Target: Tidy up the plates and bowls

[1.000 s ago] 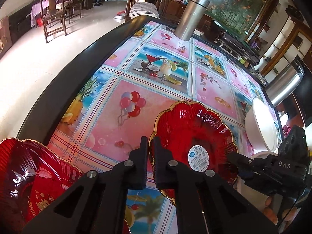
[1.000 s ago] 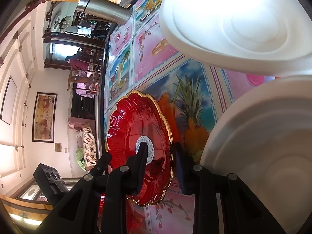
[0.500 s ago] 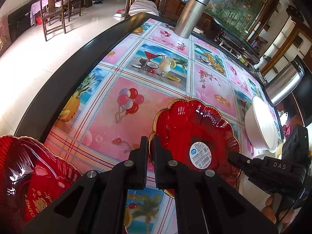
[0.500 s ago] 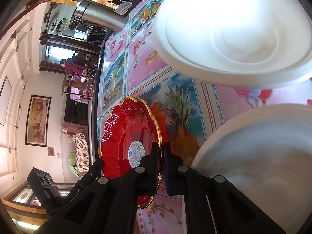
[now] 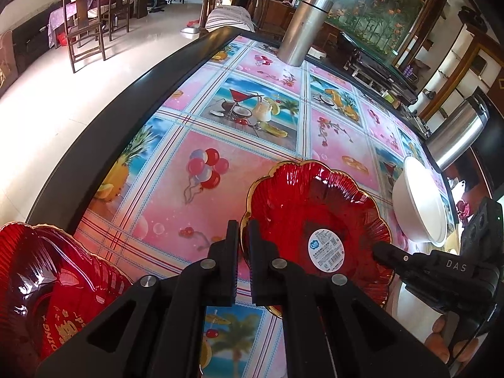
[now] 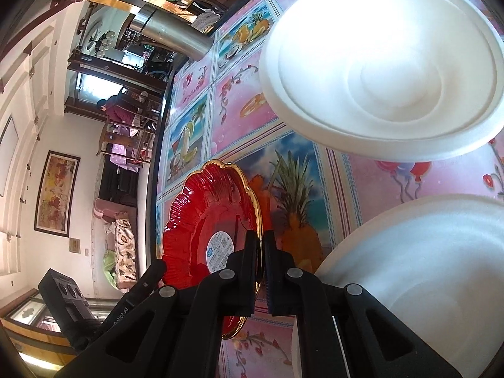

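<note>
Red plate: lies at lower centre of the left wrist view, on the picture tablecloth; scalloped, ribbed, glassy, with a gold rim.
Left tongs: the left gripper has its fingers nearly together, clamped on the red plate's near-left rim, one finger inside the rim and one outside.
Right tongs: the right gripper is nearly closed too, pinching the same plate's gold edge in the lower centre of the right wrist view; the plate stretches away to the left of the fingers.
Writing: a round white and blue sticker sits in the plate's middle, print too small to read; "DAS" shows on the right gripper's body at lower right.
Second red plate: lower left corner of the left wrist view, glossy, with gold lettering only partly legible.
White bowls: one upper right, one lower right of the right wrist view; matte, foam-like, with ringed bottoms.
Steel flasks: two brushed metal cylinders, top centre and right edge.
</note>
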